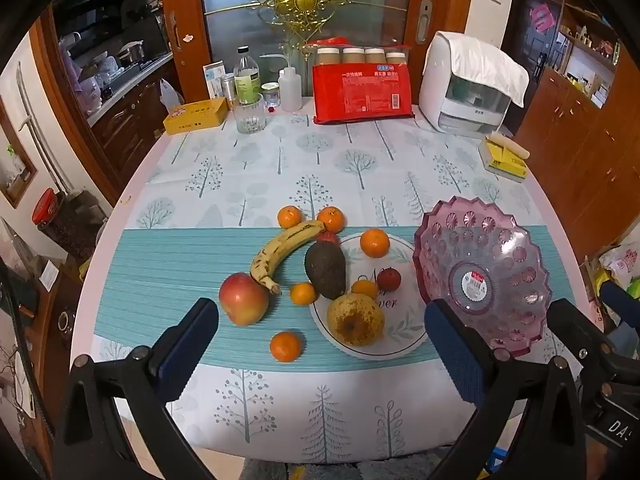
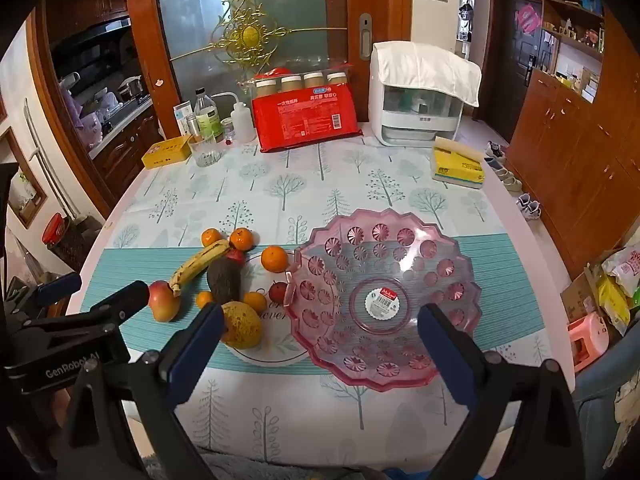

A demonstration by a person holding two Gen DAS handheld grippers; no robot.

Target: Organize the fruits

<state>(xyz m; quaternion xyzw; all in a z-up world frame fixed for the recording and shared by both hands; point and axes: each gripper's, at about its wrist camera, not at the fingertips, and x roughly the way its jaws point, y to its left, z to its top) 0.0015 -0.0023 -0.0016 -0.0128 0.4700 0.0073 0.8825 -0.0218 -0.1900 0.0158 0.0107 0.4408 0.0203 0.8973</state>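
Both tools, left (image 1: 320, 344) and right (image 2: 320, 344), gape wide, holding nothing, above the fruit bowl (image 2: 448, 240).

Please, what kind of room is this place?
Probably a home dining area beside a kitchen: a table with a tree-print cloth, fruit beside a pink bowl, and a kitchen counter with pots through the doorway on the left.
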